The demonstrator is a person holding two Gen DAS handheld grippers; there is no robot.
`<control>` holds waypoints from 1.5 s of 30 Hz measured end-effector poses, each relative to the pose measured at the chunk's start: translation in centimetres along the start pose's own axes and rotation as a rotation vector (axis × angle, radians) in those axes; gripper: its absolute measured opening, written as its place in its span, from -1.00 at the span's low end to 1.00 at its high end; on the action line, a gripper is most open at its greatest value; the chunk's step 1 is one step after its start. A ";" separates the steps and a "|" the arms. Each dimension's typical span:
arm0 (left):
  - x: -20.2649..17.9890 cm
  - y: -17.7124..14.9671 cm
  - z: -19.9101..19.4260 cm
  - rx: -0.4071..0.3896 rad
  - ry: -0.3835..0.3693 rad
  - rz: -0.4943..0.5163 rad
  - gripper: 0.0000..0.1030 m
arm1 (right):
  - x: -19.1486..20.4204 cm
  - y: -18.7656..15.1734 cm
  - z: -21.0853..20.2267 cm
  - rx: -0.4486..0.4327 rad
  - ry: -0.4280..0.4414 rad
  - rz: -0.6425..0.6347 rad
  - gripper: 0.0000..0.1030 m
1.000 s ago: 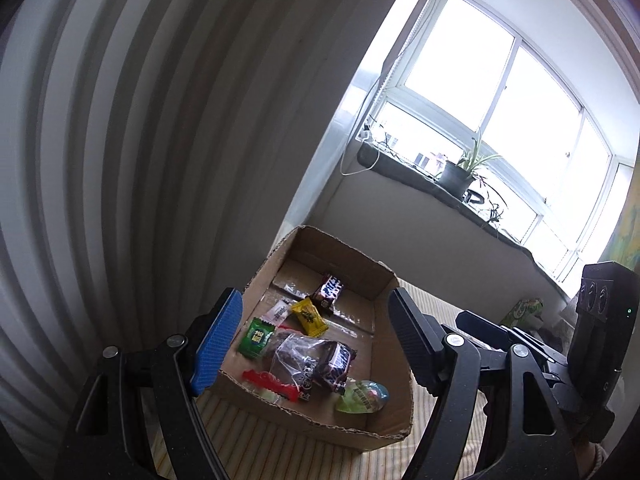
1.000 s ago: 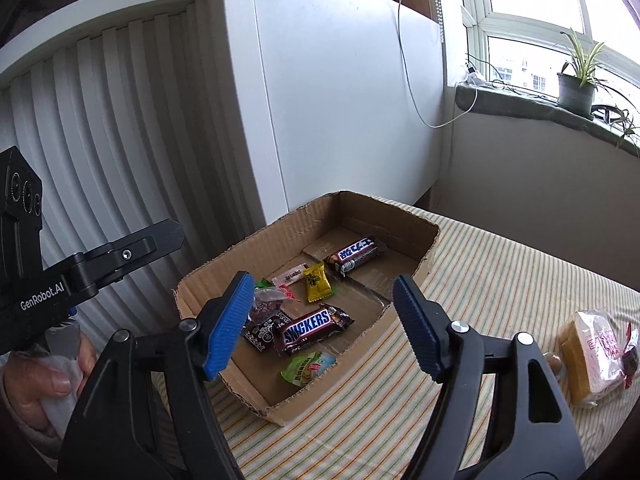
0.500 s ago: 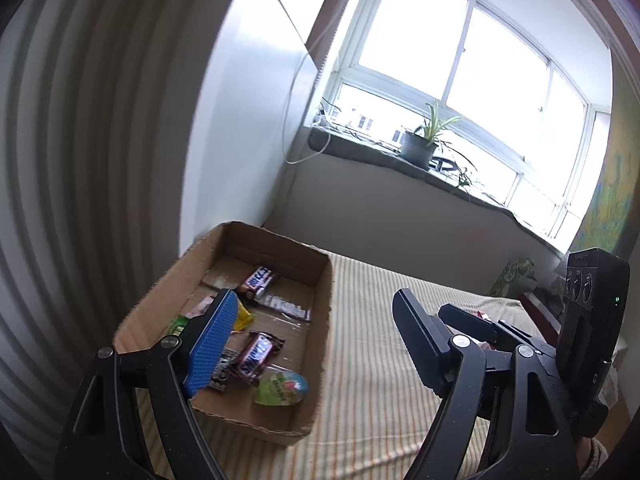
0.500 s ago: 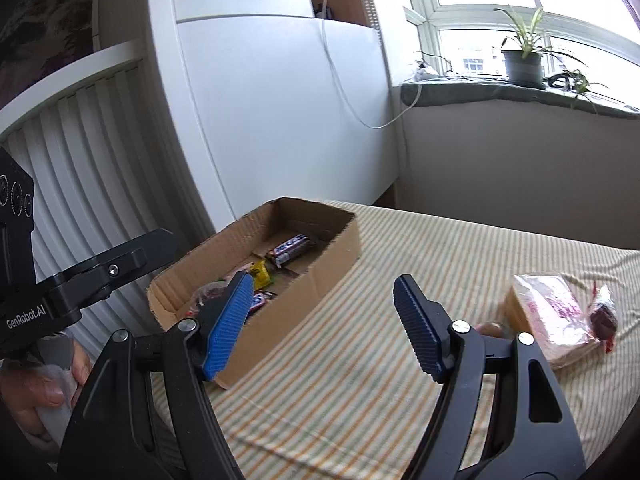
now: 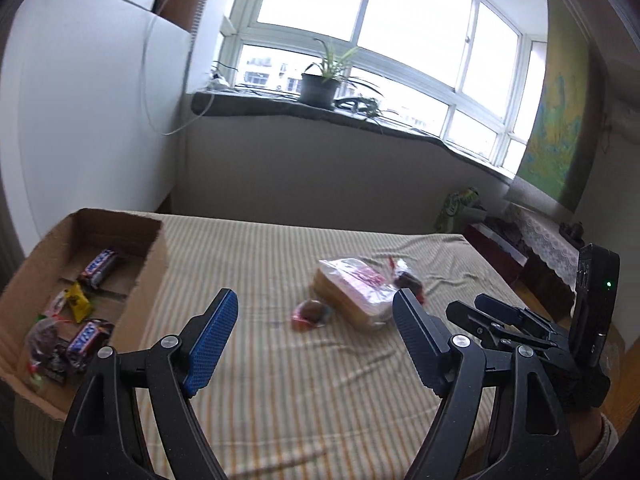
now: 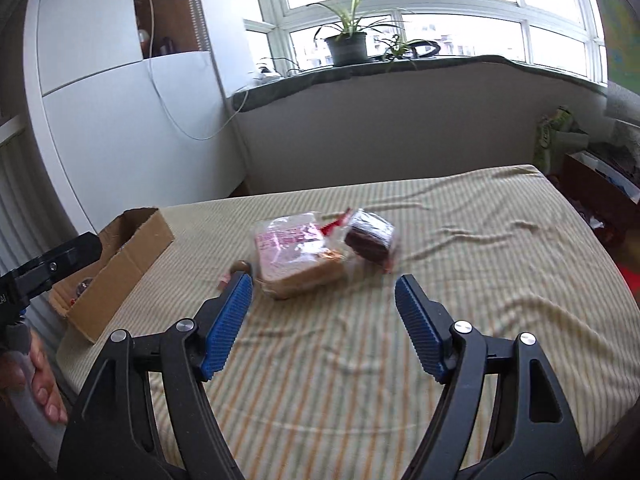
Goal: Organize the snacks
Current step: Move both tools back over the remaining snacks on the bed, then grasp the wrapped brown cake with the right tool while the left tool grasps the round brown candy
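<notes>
A cardboard box (image 5: 154, 258) stands at the left of the striped cloth and holds chocolate bars (image 5: 98, 268) and several small packets. Loose on the cloth lie a bagged loaf of sliced bread (image 5: 352, 292), a dark cake pack (image 6: 370, 238) and a small round wrapped snack (image 5: 310, 314). My left gripper (image 5: 314, 298) is open and empty, above the cloth short of the round snack. My right gripper (image 6: 324, 280) is open too, just short of the bread (image 6: 296, 256), touching nothing. The box (image 6: 120, 264) is at the left in the right wrist view.
The cloth-covered table (image 6: 480, 280) ends at a low wall under a window sill with a potted plant (image 6: 346, 46). A white cabinet (image 6: 120, 120) stands behind the box. A green bag (image 5: 456, 210) and furniture sit off the right edge. A person's hand (image 6: 40, 384) holds the left handle.
Both grippers have swung right, away from the box and toward the loose snacks. The box slid to the left of both views and the bread came to the centre.
</notes>
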State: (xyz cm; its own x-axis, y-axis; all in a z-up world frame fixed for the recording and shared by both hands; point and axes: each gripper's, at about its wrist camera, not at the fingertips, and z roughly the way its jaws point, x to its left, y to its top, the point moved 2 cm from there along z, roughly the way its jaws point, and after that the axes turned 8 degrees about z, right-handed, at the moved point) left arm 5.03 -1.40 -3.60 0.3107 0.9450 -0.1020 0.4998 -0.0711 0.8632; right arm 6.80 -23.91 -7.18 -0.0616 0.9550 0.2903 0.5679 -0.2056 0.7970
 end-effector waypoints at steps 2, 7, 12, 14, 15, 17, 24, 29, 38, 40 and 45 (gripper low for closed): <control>-1.2 0.0 0.3 0.003 -0.018 0.029 0.55 | -0.5 0.1 -0.6 -0.008 -0.009 0.000 0.49; -1.7 0.0 0.3 0.012 -0.020 0.040 0.55 | -0.6 0.6 -1.5 -0.019 -0.009 -0.027 0.50; -1.7 -0.1 1.4 0.035 -0.005 0.047 0.55 | -1.0 1.0 -1.1 -0.009 -0.021 -0.044 0.67; -1.8 -0.1 2.3 0.057 -0.002 0.055 0.55 | -1.5 1.2 -0.6 0.003 -0.030 -0.053 0.67; -1.7 -0.2 3.0 0.080 0.009 0.063 0.55 | -1.7 1.4 -0.2 0.013 -0.033 -0.058 0.67; -1.5 -0.4 4.5 0.123 0.021 0.068 0.55 | -2.1 1.8 0.7 0.032 -0.046 -0.071 0.67; -0.3 -1.5 10.4 0.240 0.036 0.055 0.55 | -3.2 3.6 6.0 0.139 -0.047 -0.090 0.68; 0.0 -2.0 14.2 0.305 0.064 0.066 0.55 | -3.6 4.6 10.7 0.229 -0.038 -0.086 0.68; 0.5 -2.6 17.2 0.377 0.026 0.026 0.55 | -3.7 5.5 15.8 0.312 -0.004 -0.055 0.68; 0.5 -2.5 17.3 0.379 0.028 0.024 0.55 | -4.0 5.5 16.6 0.340 0.014 -0.027 0.68; 0.7 -2.3 17.6 0.376 0.024 0.027 0.51 | -5.1 5.0 17.4 0.361 0.056 0.044 0.64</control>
State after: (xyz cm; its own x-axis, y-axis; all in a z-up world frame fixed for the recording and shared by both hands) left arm 18.35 -6.20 -14.41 0.3109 0.9482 -0.0657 0.7548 -0.2044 0.6233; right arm 24.26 -26.11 -13.91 -0.0695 0.9316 0.3567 0.8233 -0.1484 0.5479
